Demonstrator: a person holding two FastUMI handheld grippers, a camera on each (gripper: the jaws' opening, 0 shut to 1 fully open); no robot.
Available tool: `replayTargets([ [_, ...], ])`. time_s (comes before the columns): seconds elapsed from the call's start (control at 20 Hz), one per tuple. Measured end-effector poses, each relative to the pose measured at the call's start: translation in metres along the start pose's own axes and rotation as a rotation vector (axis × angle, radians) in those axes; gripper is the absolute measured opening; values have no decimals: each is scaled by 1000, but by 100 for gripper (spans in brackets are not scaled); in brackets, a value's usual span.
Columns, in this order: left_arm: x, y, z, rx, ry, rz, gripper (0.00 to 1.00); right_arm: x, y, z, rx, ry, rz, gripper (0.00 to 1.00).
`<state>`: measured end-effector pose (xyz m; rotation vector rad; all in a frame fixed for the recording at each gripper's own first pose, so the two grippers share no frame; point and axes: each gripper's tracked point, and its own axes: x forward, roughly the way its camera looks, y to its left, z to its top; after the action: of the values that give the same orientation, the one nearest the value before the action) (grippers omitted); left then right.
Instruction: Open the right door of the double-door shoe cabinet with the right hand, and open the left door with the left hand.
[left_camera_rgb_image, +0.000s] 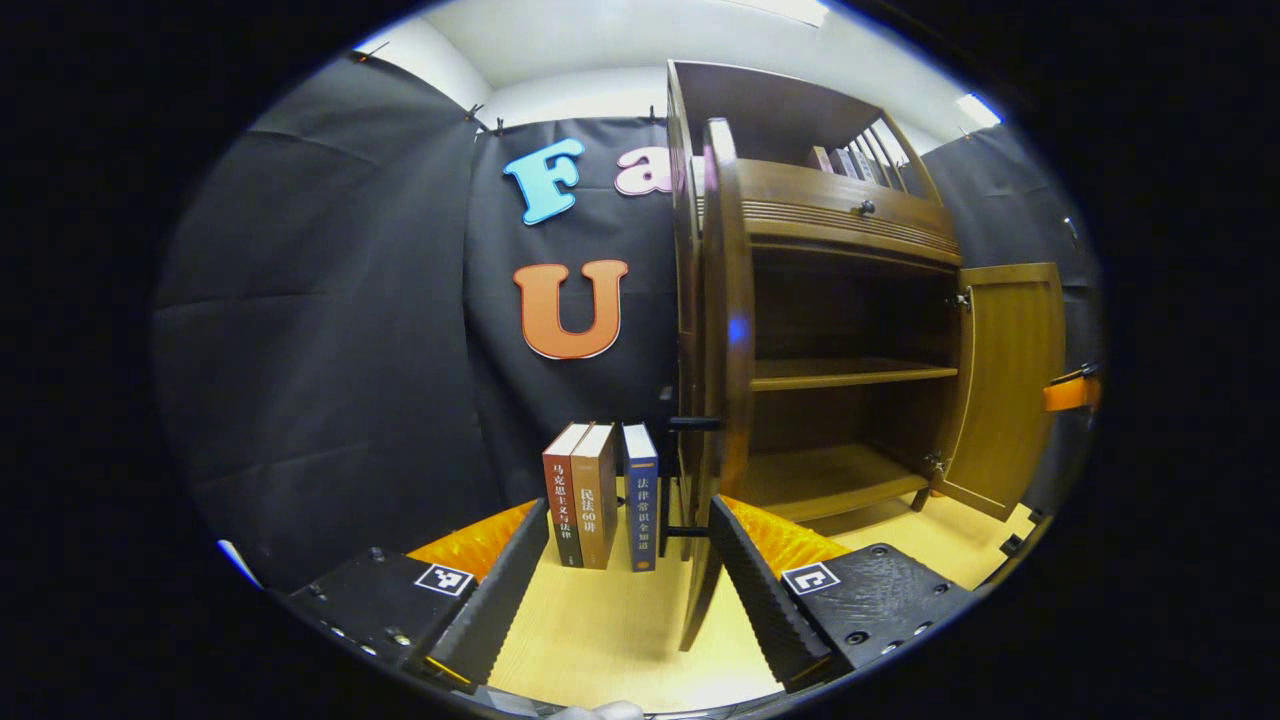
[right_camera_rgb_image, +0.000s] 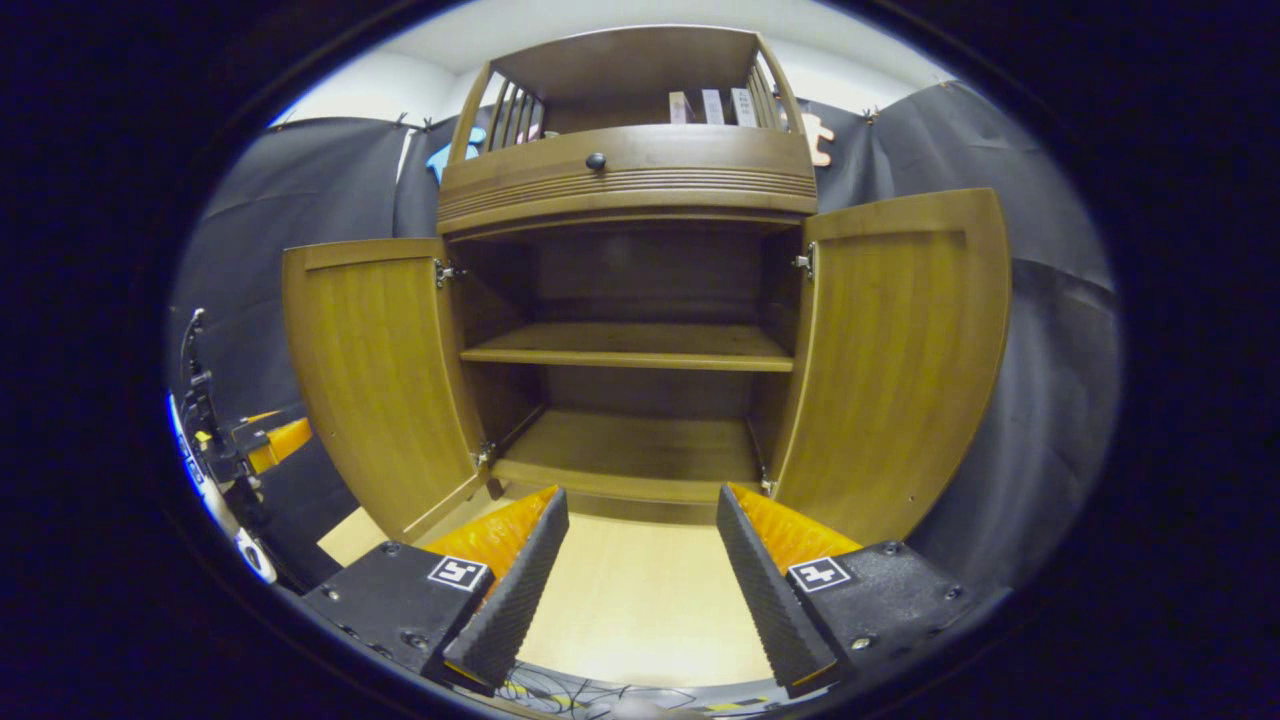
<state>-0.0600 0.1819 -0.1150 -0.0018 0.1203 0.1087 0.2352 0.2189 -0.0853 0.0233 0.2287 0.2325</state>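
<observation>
Both doors of the cabinet (right_camera_rgb_image: 625, 180) stand swung wide: left door (right_camera_rgb_image: 375, 375), right door (right_camera_rgb_image: 895, 360). Left tongs (left_camera_rgb_image: 620, 590) and right tongs (right_camera_rgb_image: 635, 590) gape, holding nothing. The doors look stiff, light, hinged; the left door's handle (left_camera_rgb_image: 692, 424) seems the best grip.

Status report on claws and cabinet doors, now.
Left claw open, at left door edge. Right claw open, holding nothing. Right door swung wide too. Books stand beside cabinet, clear.
</observation>
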Motion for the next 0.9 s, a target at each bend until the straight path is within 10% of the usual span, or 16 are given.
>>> replayTargets([
  [0.45,-14,-61,71,10,-75,120,96,-4,-32,17,15,-34,11,96],
  [0.9,-12,-170,97,-33,-59,53,100,-16,-78,32,22,-72,-4,95],
])
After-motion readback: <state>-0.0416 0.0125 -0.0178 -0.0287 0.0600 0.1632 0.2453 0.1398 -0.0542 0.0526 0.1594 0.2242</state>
